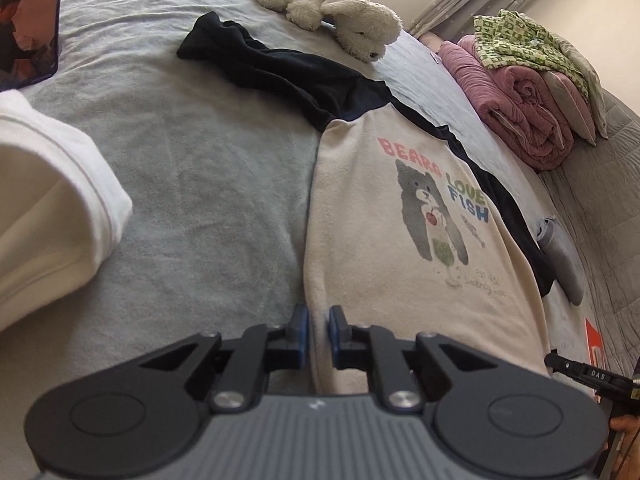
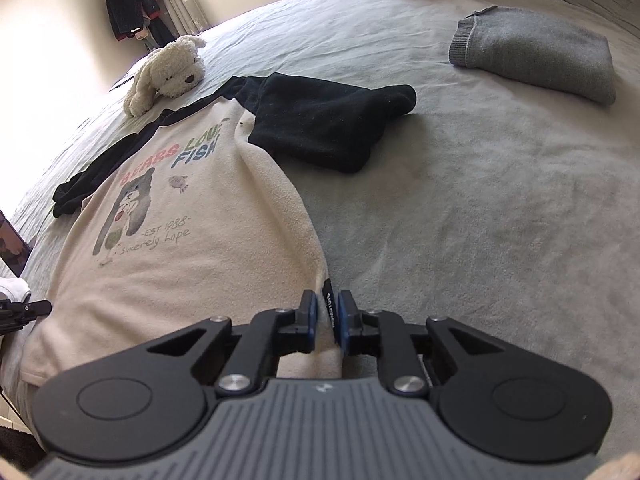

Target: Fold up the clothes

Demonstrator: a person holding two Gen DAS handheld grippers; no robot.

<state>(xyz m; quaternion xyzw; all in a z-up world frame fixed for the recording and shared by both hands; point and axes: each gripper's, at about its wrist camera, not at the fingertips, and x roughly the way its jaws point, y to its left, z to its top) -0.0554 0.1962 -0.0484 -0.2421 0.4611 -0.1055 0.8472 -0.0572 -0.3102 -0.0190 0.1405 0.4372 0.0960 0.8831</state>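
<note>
The left gripper [image 1: 319, 330] is pinching the near left hem corner of the shirt [image 1: 400, 240], its blue pads narrow with cream fabric running between them. The right gripper [image 2: 327, 320] is doing the same at the near right corner, jaws narrow on a raised ridge of fabric and a small black label.

From both grippers the shirt is stretching straight away across the bed [image 1: 180, 180], front up, its long axis running from hem to collar. The bear print [image 2: 132, 208] is sitting in the middle, and the 2 dark sleeves [image 2: 328, 128] are spreading out at the far end. Each hand is holding its own corner, so neither is nearer.

Both grippers are pointing steeply down and forward, side by side at the hem.

Beyond the collar a plush dog [image 1: 336, 12] is lying; a folded grey knit [image 2: 536, 64] is resting well apart on the right.

I judge a forward fold, hem toward collar, is coming.
</note>
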